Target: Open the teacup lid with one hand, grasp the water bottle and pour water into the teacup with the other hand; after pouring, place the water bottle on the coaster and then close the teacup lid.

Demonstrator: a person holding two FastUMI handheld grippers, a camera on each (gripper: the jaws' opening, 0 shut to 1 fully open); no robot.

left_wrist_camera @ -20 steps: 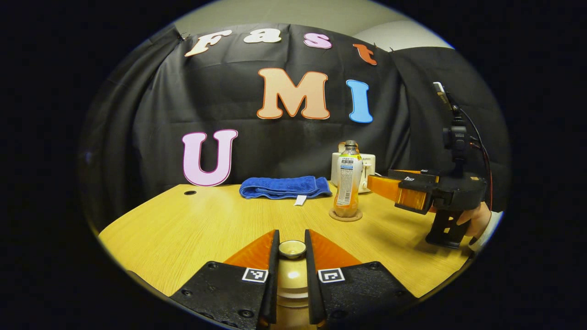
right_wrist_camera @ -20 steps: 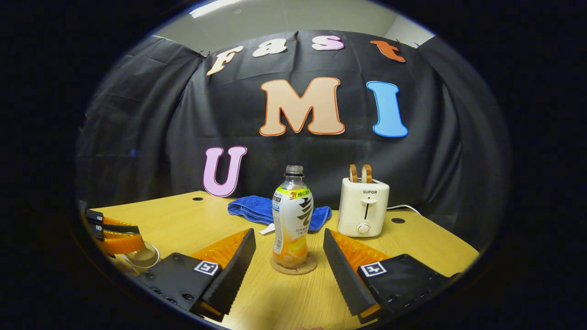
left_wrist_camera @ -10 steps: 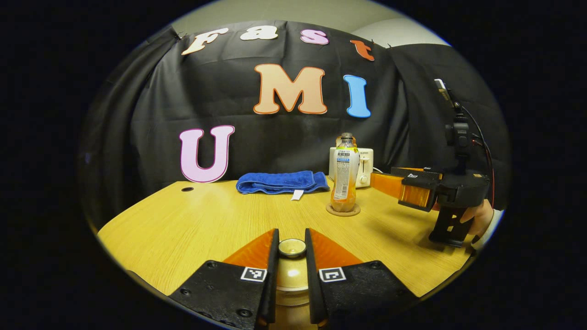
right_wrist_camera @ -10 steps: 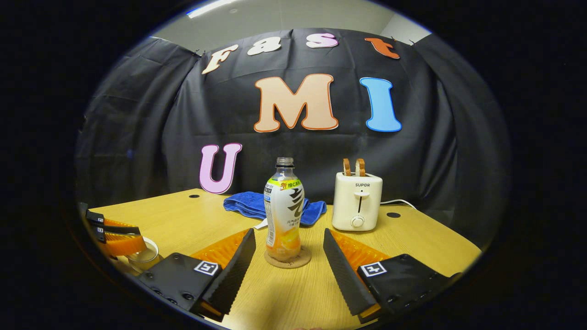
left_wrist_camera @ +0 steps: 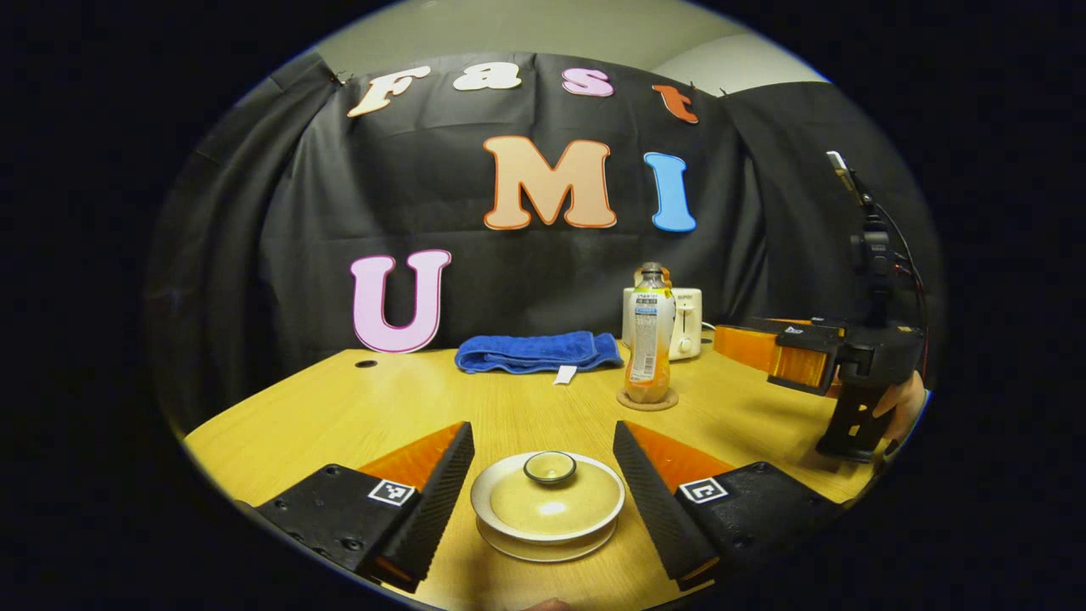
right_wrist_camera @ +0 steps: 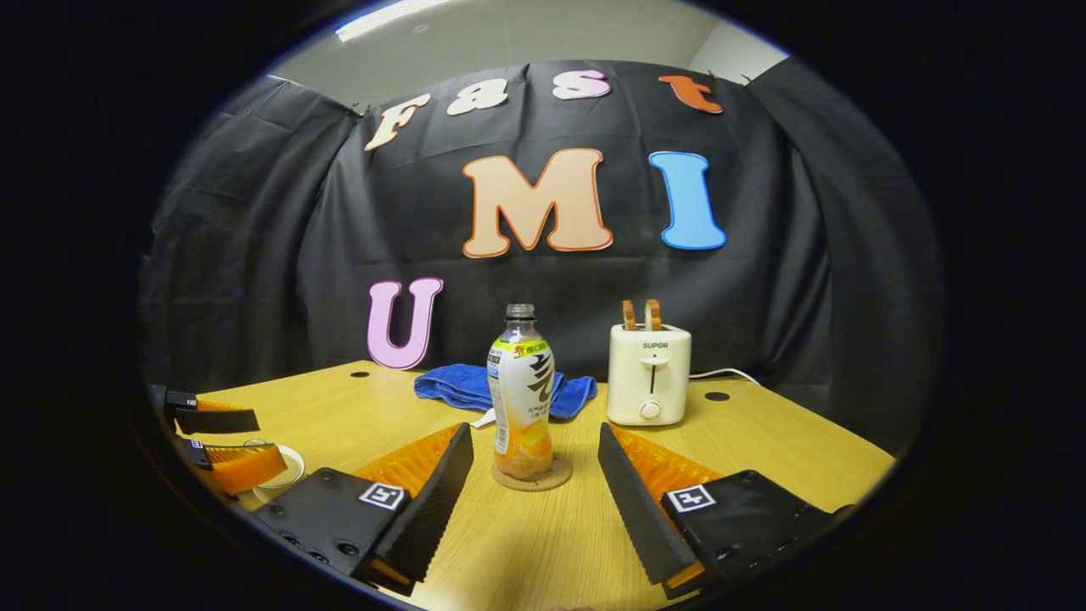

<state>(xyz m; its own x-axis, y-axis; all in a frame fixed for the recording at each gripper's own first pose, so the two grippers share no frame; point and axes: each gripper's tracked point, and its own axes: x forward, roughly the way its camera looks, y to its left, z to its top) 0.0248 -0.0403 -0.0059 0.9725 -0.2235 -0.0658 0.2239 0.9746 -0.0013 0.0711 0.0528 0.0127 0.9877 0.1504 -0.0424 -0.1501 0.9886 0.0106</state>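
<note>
**Table stock, both grippers spread, lid on cup**

Nearest, in the left gripper view: I log my left gripper point(left_wrist_camera: 543, 471) with its fingers wide apart, gripping nothing. Between them sits the teacup point(left_wrist_camera: 547, 536), and the lid point(left_wrist_camera: 548, 501) lies on it, its knob on top. Neither finger touches the cup or the lid. From the right gripper view the same gripper point(right_wrist_camera: 222, 441) shows at the far left, fingers spread, with the cup's rim beside the lower finger.

Next, in the right gripper view: my right gripper point(right_wrist_camera: 534, 471) is also spread, holding nothing. The water bottle point(right_wrist_camera: 520, 395) stands upright just beyond the fingertips, in line with the gap, untouched. It has no cap and rests on a round coaster point(right_wrist_camera: 532, 479).

In the left gripper view that bottle point(left_wrist_camera: 650, 338) stands on its coaster point(left_wrist_camera: 647, 399) right of centre, mid-table, well apart from the teacup. The right gripper point(left_wrist_camera: 768, 352) hangs at the far right, a hand point(left_wrist_camera: 901, 399) on its handle.

Farther back on the wooden table point(right_wrist_camera: 764, 441): a folded blue towel point(right_wrist_camera: 475, 386) left of the bottle and a cream toaster point(right_wrist_camera: 649, 373) to its right, with two slices standing in it.
</note>
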